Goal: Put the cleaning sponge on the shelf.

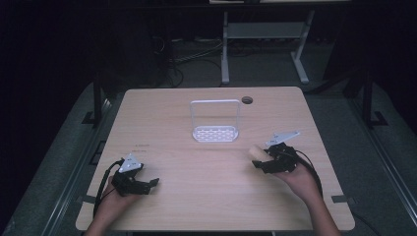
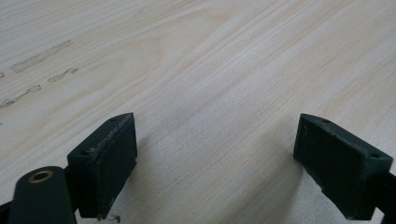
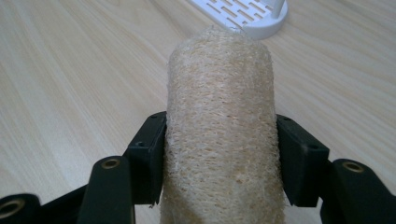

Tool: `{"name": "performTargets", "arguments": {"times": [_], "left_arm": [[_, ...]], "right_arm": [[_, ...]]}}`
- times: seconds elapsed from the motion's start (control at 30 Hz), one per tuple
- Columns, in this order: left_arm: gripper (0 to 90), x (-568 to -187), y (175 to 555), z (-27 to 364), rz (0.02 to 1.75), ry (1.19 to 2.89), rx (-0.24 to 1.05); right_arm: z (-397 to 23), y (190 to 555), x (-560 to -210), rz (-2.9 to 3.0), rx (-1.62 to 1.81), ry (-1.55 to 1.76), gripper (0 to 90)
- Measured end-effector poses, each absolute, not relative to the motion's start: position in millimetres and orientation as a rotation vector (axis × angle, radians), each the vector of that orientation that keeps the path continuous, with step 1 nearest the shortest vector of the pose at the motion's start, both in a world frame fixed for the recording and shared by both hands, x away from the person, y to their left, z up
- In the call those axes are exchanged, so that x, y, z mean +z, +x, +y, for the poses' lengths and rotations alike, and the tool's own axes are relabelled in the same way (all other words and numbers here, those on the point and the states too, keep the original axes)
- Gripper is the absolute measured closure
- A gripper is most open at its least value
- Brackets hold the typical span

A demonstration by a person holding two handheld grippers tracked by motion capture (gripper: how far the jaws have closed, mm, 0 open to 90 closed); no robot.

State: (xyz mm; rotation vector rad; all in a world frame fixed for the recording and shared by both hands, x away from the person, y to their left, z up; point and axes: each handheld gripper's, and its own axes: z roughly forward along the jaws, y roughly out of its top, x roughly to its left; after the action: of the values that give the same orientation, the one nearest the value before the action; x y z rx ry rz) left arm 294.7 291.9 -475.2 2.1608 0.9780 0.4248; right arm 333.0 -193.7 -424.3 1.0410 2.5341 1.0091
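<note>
One loofah (image 3: pixel 219 126) sits pinched in the right gripper (image 1: pixel 259 158); left gripper (image 1: pixel 147 184) rests spread, empty. Next, I'd guess: carry it to the white rack (image 1: pixel 215 133).

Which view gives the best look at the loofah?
Right gripper view: the loofah stands close up, fibrous texture clear, both pads pressing its sides. In the high view it's a small pale blob at the right gripper. Left gripper view looks at bare table.

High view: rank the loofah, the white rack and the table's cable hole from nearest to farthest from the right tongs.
1. Loofah: clamped in the right tongs.
2. White rack: mid-table, beyond and to the left.
3. Cable hole: at the far edge.
</note>
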Motion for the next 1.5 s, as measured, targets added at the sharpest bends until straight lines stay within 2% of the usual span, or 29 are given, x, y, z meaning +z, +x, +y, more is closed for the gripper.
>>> {"name": "performTargets", "arguments": {"times": [1.5], "left_arm": [[13.0,-474.9,294.3,292.1,0.976,2.166,0.421]], "right_arm": [[-125.4,383.4,-408.9,2.577,1.040,0.920,41.2]]}}
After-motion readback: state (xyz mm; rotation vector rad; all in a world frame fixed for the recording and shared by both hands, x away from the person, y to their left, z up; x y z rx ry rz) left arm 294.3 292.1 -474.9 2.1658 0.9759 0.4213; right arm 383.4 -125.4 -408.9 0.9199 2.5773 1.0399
